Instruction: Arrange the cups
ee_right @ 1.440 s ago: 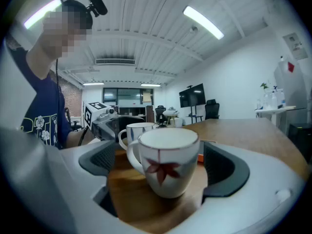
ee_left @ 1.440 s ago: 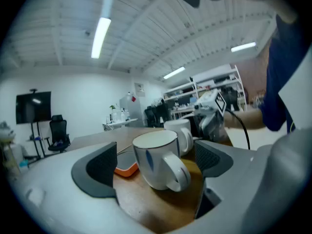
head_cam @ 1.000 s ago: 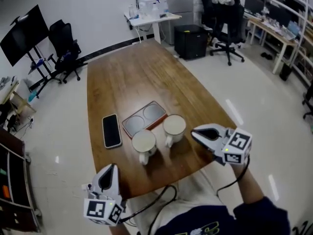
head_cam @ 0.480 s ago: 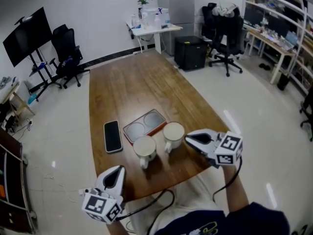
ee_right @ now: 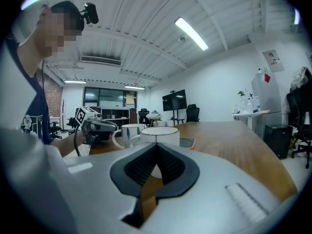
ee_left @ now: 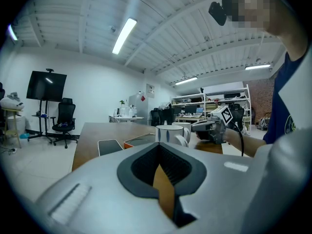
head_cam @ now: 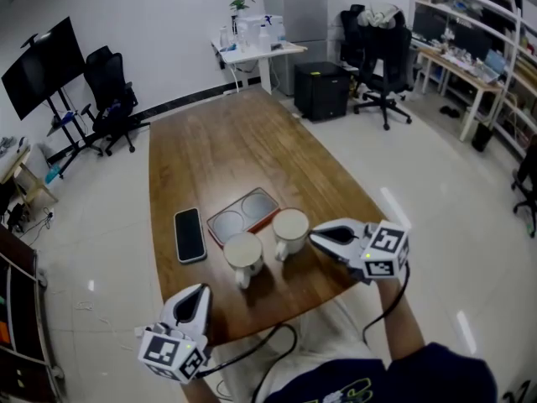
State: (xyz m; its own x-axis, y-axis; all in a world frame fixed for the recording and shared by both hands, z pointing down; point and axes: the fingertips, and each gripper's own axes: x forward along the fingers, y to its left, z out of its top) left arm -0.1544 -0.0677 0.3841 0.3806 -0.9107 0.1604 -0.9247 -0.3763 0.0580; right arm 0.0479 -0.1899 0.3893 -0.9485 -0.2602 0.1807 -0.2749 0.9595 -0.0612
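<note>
**A:** What is the head view showing?

**B:** Two cups, the left cup [head_cam: 244, 250] and the right cup [head_cam: 290, 225], are sitting side by side near the table's [head_cam: 226, 141] near edge. One tray [head_cam: 243, 211] is lying just behind them. One phone [head_cam: 190, 234] is lying toward the left edge. The left gripper [head_cam: 197, 290] is hovering off the near left corner. The right gripper [head_cam: 315, 236] is pointing level at the right cup from the right edge.

**A:** And the left gripper view?

**B:** Its jaws are meeting, with nothing between them. The nearer cup is hiding most of the other.

**A:** And the right gripper view?

**B:** Its jaws are pressing together, empty. The cups are overlapping, and the tray is barely showing.
</note>
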